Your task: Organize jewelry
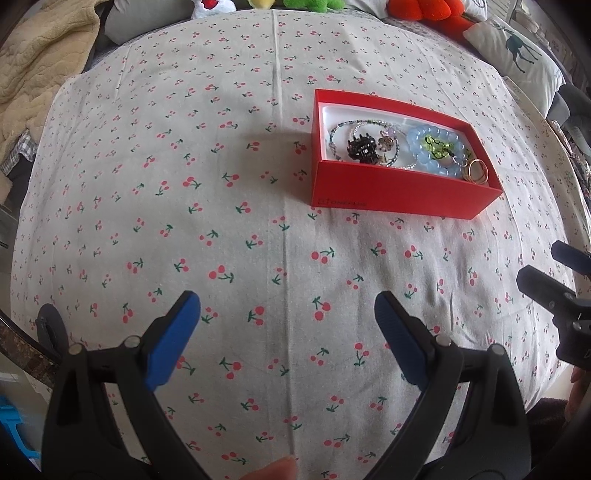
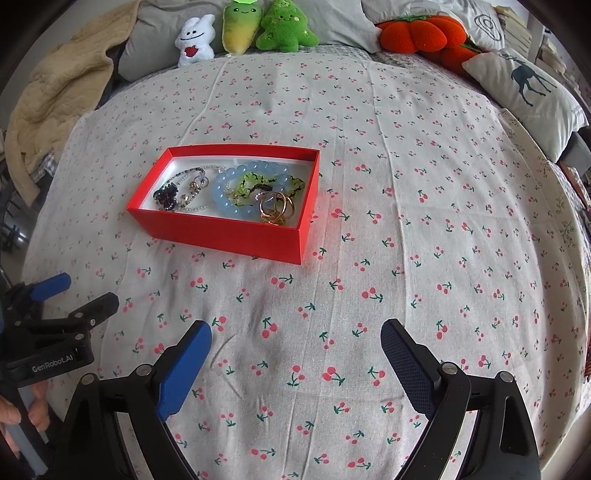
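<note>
A red box (image 1: 399, 190) (image 2: 221, 229) sits on the cherry-print cloth and holds the jewelry: a blue bead bracelet (image 1: 436, 157) (image 2: 225, 201), a green bead bracelet (image 2: 258, 182), gold rings (image 1: 476, 171) (image 2: 277, 208), a dark hair claw (image 1: 364, 149) (image 2: 166, 197) and thin bead chains (image 2: 192, 173). My left gripper (image 1: 288, 314) is open and empty, low over the cloth, near of the box and left of it. My right gripper (image 2: 295, 343) is open and empty, near of the box and right of it. Each gripper shows at the edge of the other's view (image 1: 569, 273) (image 2: 79, 291).
Plush toys (image 2: 243, 29) and an orange pumpkin cushion (image 2: 421, 33) line the far edge. A deer-print pillow (image 2: 528, 88) lies at the far right, a beige blanket (image 2: 55, 96) at the far left. The cherry-print cloth (image 2: 406, 221) spreads around the box.
</note>
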The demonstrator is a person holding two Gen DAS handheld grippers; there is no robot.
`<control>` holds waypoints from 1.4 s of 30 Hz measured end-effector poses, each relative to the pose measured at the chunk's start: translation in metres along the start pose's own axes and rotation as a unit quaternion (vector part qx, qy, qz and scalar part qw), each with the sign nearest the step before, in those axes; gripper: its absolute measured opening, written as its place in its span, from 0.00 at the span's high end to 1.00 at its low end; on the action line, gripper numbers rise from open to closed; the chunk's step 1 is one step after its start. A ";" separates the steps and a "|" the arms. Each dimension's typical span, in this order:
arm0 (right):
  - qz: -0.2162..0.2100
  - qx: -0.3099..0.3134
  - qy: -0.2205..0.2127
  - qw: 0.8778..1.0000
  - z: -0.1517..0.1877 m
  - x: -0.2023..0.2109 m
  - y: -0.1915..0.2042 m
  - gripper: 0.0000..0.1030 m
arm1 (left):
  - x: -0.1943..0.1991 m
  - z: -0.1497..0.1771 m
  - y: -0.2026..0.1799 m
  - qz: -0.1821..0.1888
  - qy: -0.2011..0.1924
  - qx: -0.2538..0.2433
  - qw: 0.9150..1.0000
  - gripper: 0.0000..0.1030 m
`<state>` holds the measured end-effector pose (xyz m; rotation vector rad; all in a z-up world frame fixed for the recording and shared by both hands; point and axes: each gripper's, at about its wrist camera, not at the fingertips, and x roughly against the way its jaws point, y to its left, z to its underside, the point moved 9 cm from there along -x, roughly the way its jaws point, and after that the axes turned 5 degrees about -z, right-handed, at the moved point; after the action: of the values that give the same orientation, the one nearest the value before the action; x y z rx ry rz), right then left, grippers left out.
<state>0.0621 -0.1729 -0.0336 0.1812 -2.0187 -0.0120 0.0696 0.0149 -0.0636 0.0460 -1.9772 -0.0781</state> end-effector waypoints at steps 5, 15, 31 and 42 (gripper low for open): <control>0.002 -0.002 0.001 1.000 -0.002 -0.002 0.000 0.09 | 0.000 -0.001 0.002 -0.001 -0.002 0.005 1.000 0.08; 0.004 -0.008 0.006 1.000 -0.002 -0.006 -0.002 0.09 | 0.002 -0.001 0.002 0.002 -0.007 0.008 1.000 0.08; 0.005 -0.009 0.007 1.000 -0.001 -0.006 -0.003 0.09 | 0.001 -0.001 -0.001 0.004 -0.008 0.006 1.000 0.08; 0.006 -0.015 0.002 1.000 -0.002 -0.004 -0.005 0.09 | 0.005 -0.002 -0.005 0.002 -0.020 -0.003 1.000 0.08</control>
<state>0.0663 -0.1772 -0.0364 0.1495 -2.0134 -0.0353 0.0695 0.0093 -0.0588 0.0362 -2.0169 -0.0839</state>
